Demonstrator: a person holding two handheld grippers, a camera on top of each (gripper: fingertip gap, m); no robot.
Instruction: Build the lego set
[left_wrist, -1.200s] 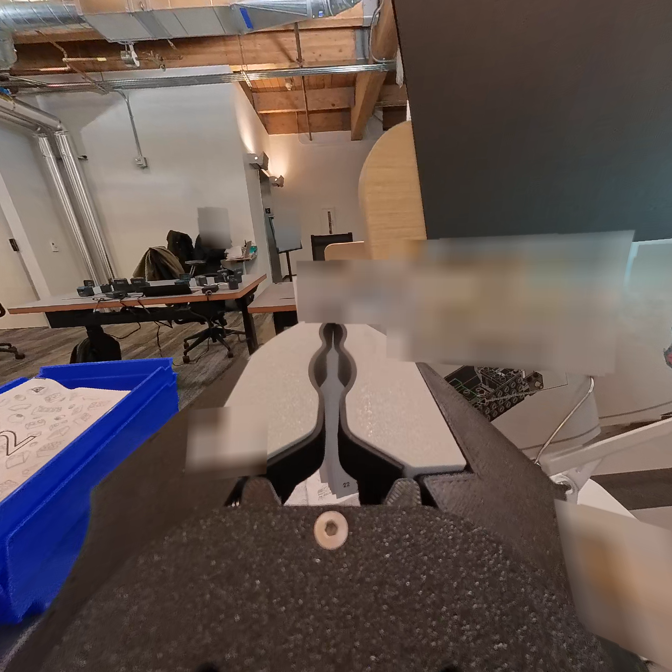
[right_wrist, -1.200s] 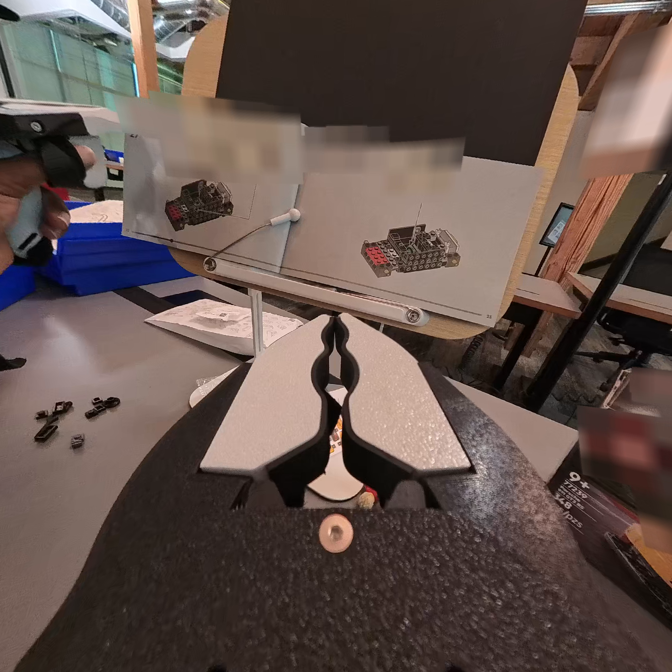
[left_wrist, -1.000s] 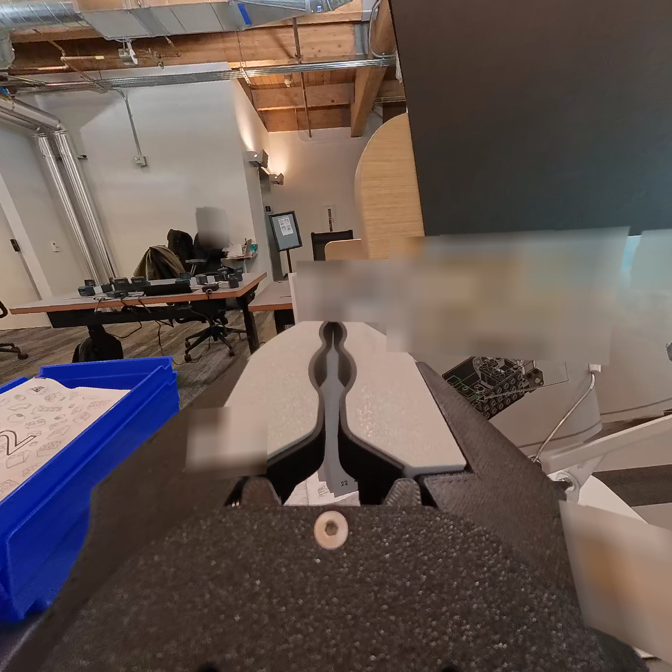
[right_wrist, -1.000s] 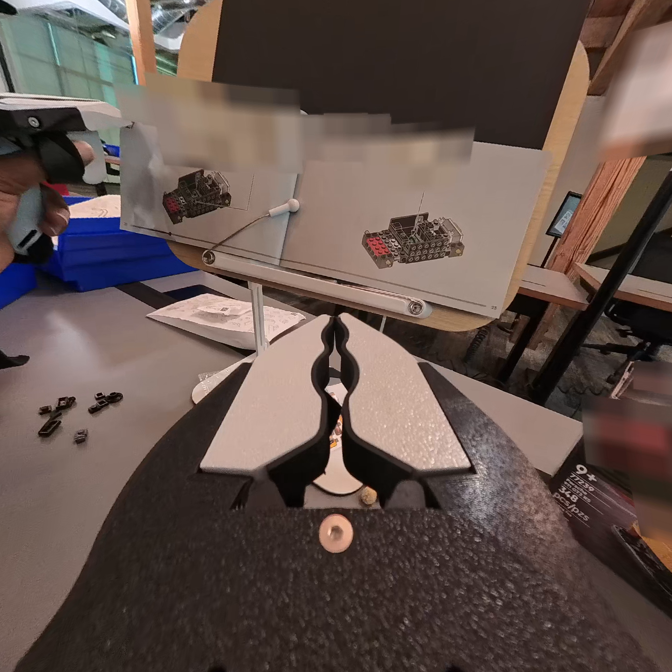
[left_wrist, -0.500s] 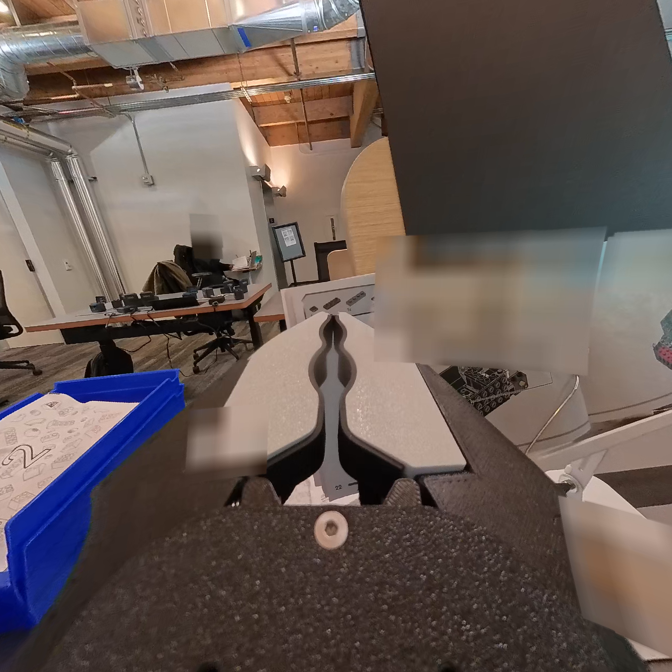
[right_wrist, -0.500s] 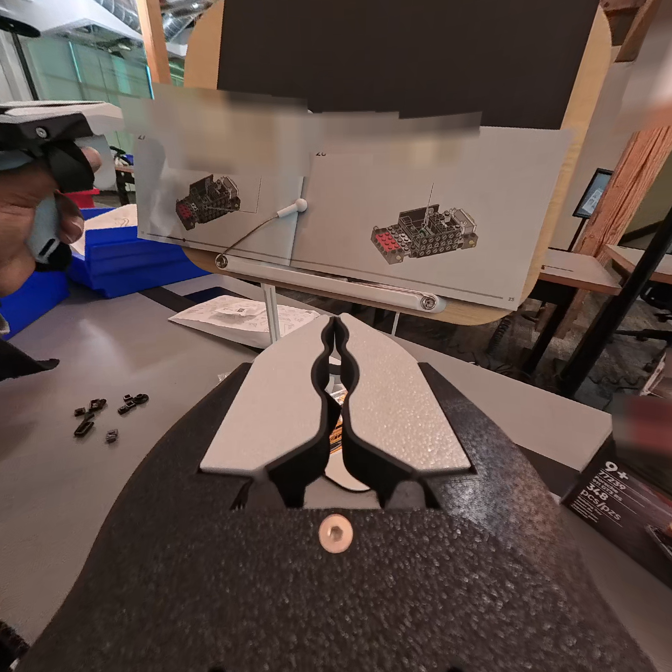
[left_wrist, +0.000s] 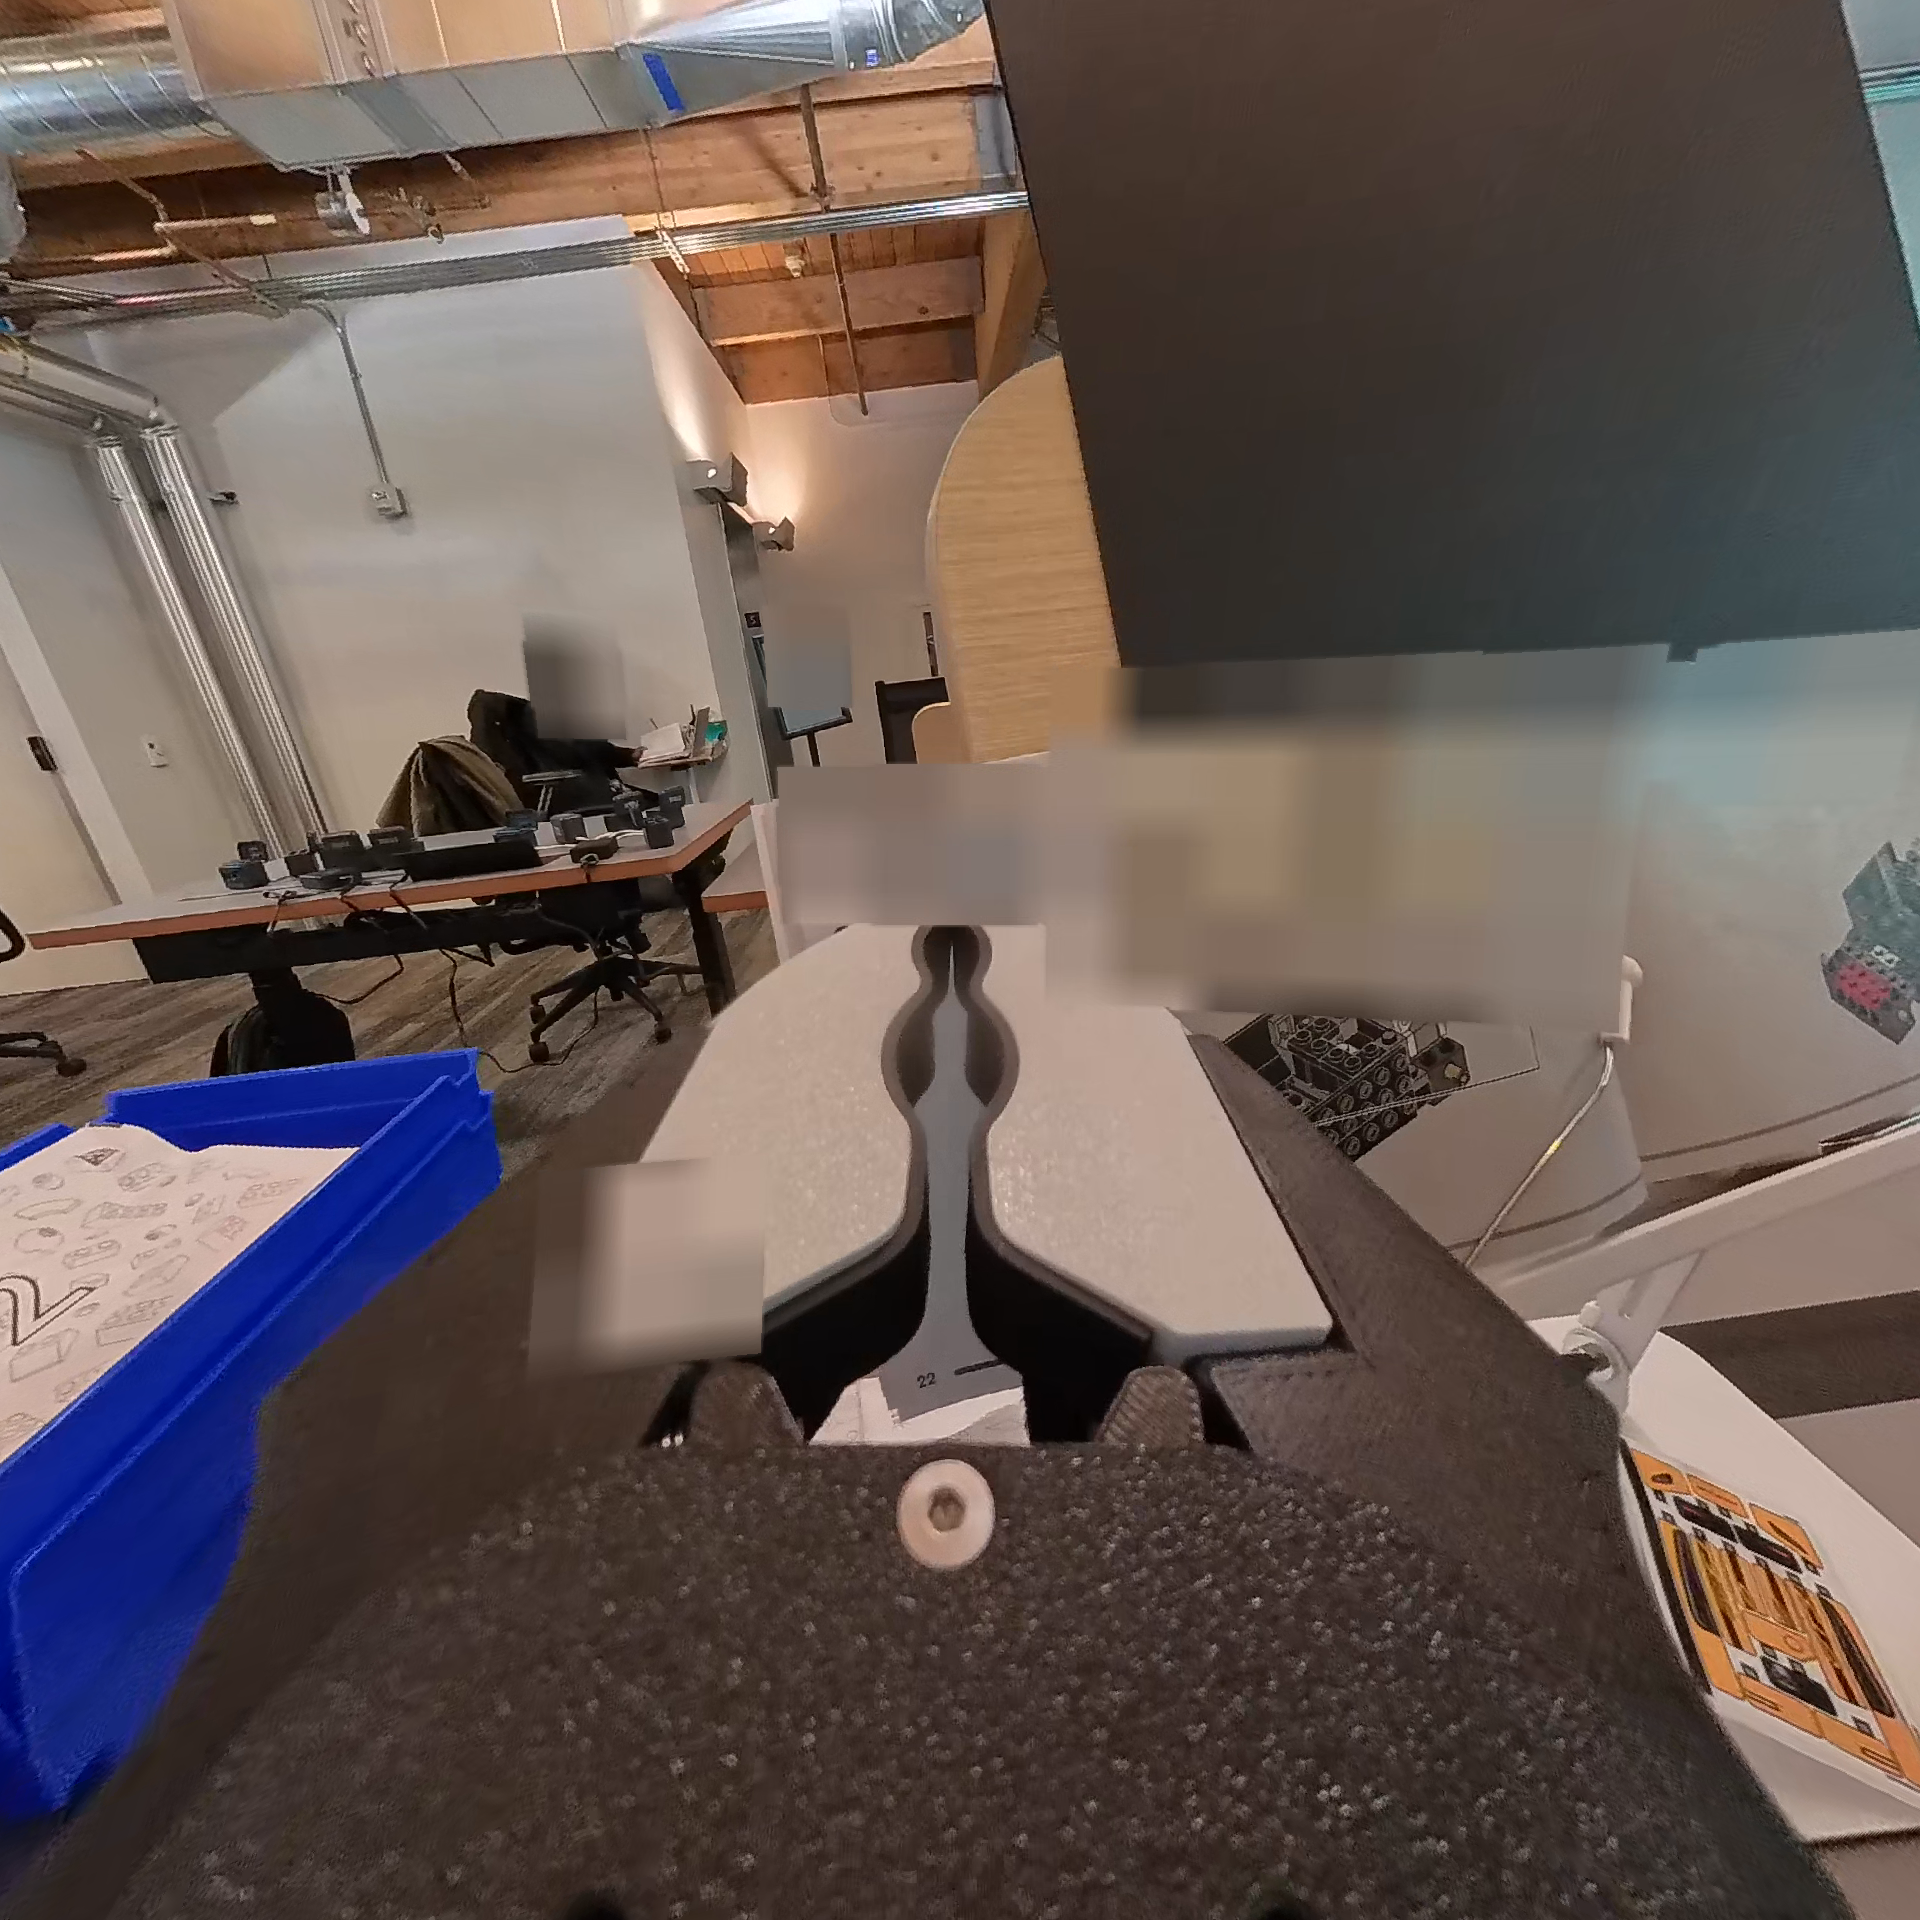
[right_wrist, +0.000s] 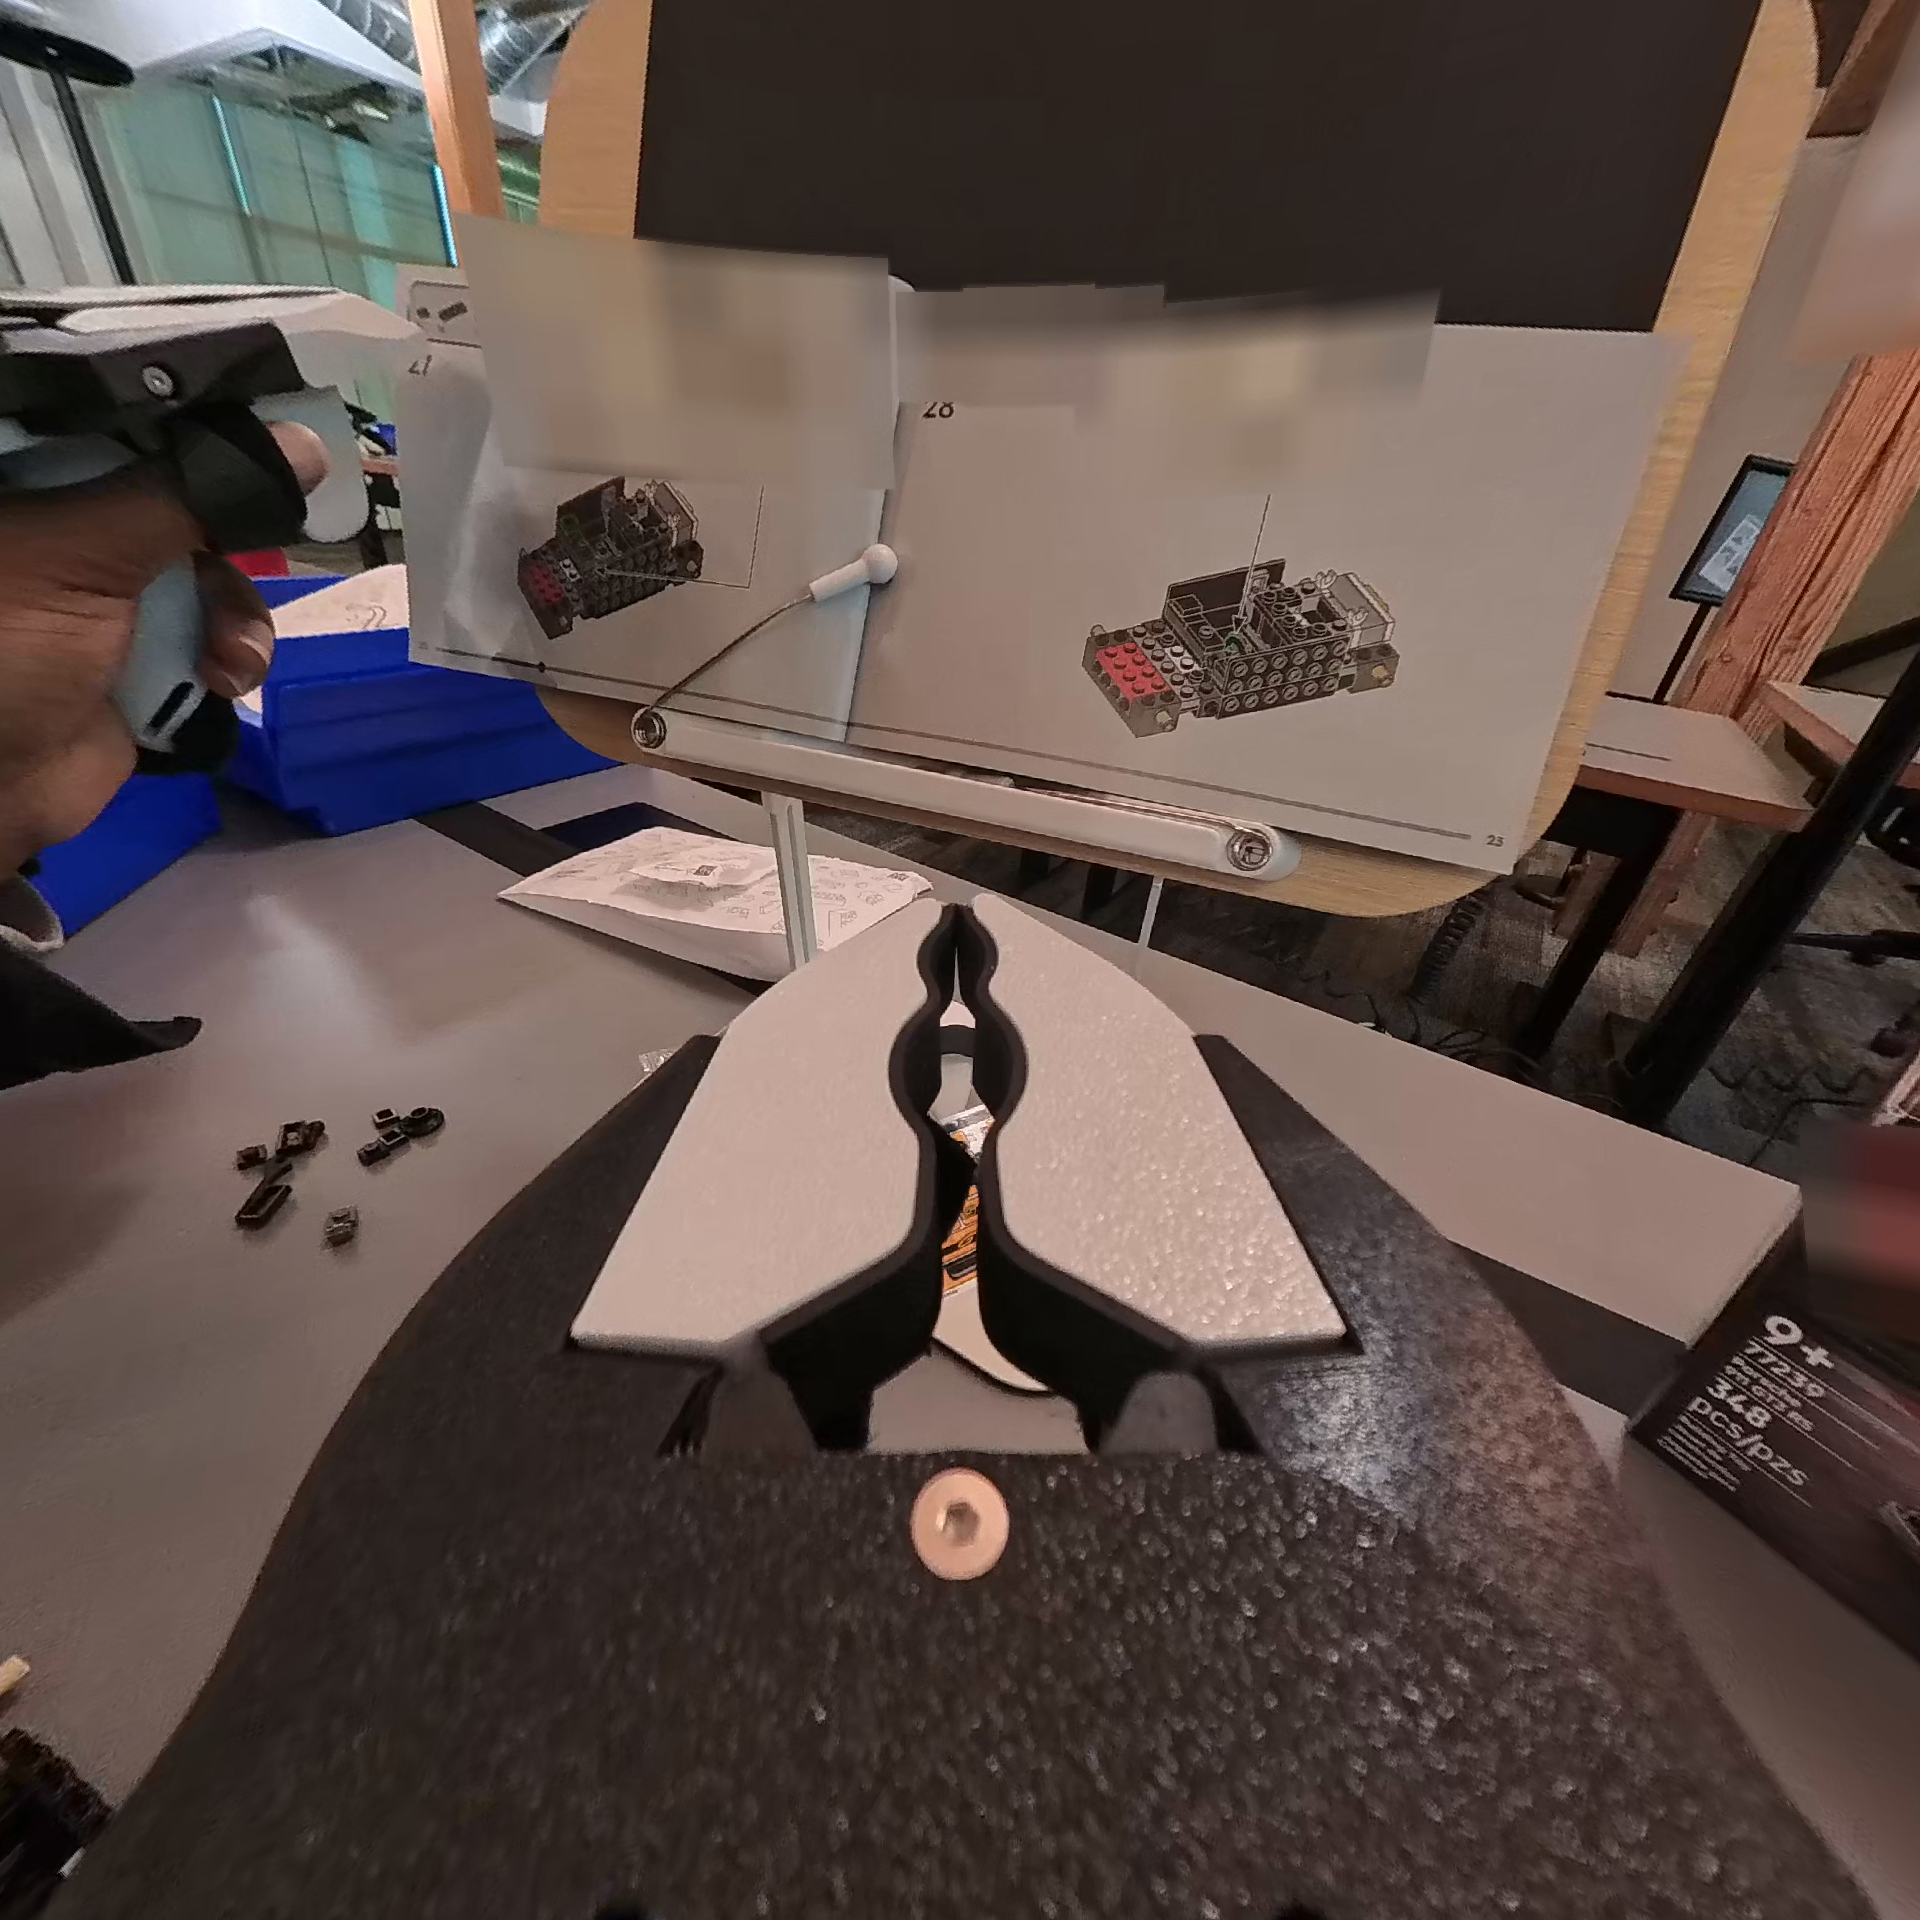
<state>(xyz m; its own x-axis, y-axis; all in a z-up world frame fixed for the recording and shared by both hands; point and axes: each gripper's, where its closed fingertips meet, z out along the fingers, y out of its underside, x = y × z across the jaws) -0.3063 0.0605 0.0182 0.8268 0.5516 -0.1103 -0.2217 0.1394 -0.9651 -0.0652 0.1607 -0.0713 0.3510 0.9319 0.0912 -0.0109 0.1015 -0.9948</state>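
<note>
Left claw (left_wrist: 951, 961): its two fingers are pressing together on the corner of a page (left_wrist: 940, 1288) of the booklet. The thin grey page is showing in the slit between them. It is staying pinched, the same as a second ago.
Right claw (right_wrist: 961, 920): its fingers are pressing together with nothing between them. It is hanging over the grey table (right_wrist: 312, 997), pointing at the stand.
Booklet (right_wrist: 1195, 582): it is lying open on a wooden stand (right_wrist: 1382, 883), with a brick car drawn on each side. A white bar (right_wrist: 935, 784) is holding its bottom edge and a thin wire clip (right_wrist: 847, 582) is lying across the middle.
What is changing: the left page is lifting away from the stand and bending near its outer edge. In the right view the booklet is looking bigger and nearer than a second ago.
Hand (right_wrist: 94, 592): a person's hand is gripping the left claw's handle at the far left of the right view.
Lego bits (right_wrist: 312, 1164): a few small black pieces are lying loose on the table, well apart from both claws.
Blue bins (left_wrist: 208, 1247): they are sitting to the left, with a white paper bag inside.
Sticker sheet (left_wrist: 1766, 1631): orange and black, lying on the round white base of the stand.
Box (right_wrist: 1797, 1455): a dark box is sitting at the right edge of the table.
</note>
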